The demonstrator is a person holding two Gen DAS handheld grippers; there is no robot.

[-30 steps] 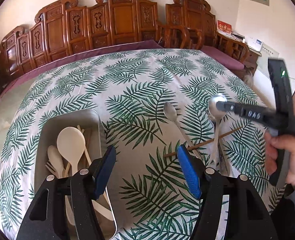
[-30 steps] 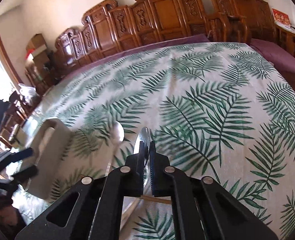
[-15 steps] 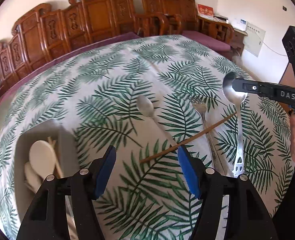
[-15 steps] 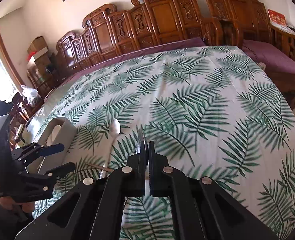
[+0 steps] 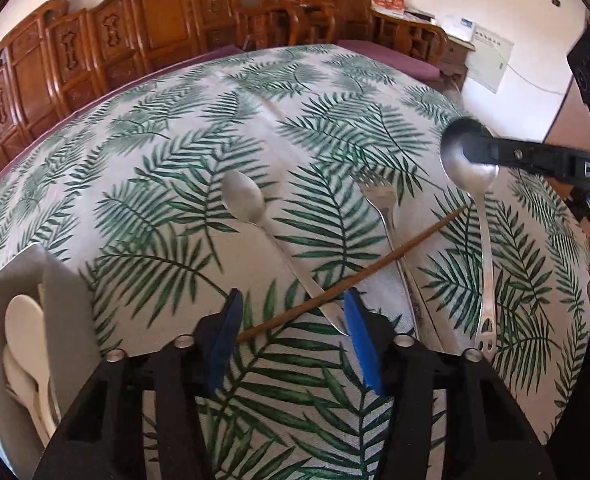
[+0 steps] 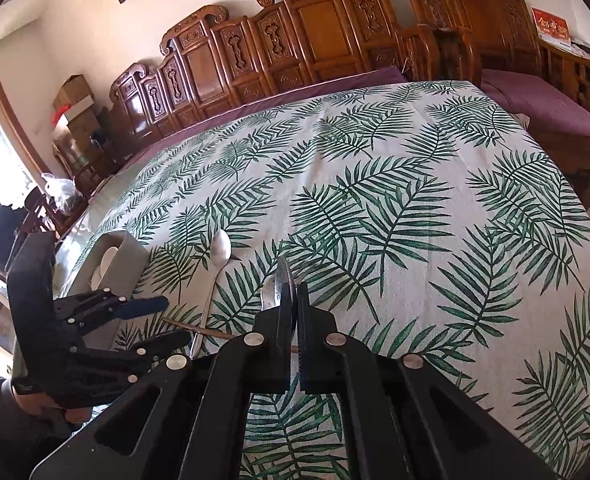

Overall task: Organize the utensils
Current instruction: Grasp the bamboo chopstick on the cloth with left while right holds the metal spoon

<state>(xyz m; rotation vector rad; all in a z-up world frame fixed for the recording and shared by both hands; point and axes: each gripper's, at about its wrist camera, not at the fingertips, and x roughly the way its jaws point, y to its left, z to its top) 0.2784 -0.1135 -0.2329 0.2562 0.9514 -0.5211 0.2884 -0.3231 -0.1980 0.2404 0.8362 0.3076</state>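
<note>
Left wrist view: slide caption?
Open left gripper over chopstick; right gripper clamps a ladle.

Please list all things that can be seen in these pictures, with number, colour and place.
spoon on cloth: 1, silver, lying left of the fork
fork: 1, silver, lying on the cloth at centre right
chopstick: 1, brown, lying slantwise across the spoon and fork handles
held spoon: 1, silver, bowl clamped, handle hanging down
bin: 1, grey, at the left table edge
pale spoons: several, cream, inside the bin
tablecloth: 1, white with green leaves, covering the table
carved benches: several, brown, along the wall
left gripper: 1, black, blue pads, jaws open above the chopstick
right gripper: 1, black, jaws shut on the held spoon
</note>
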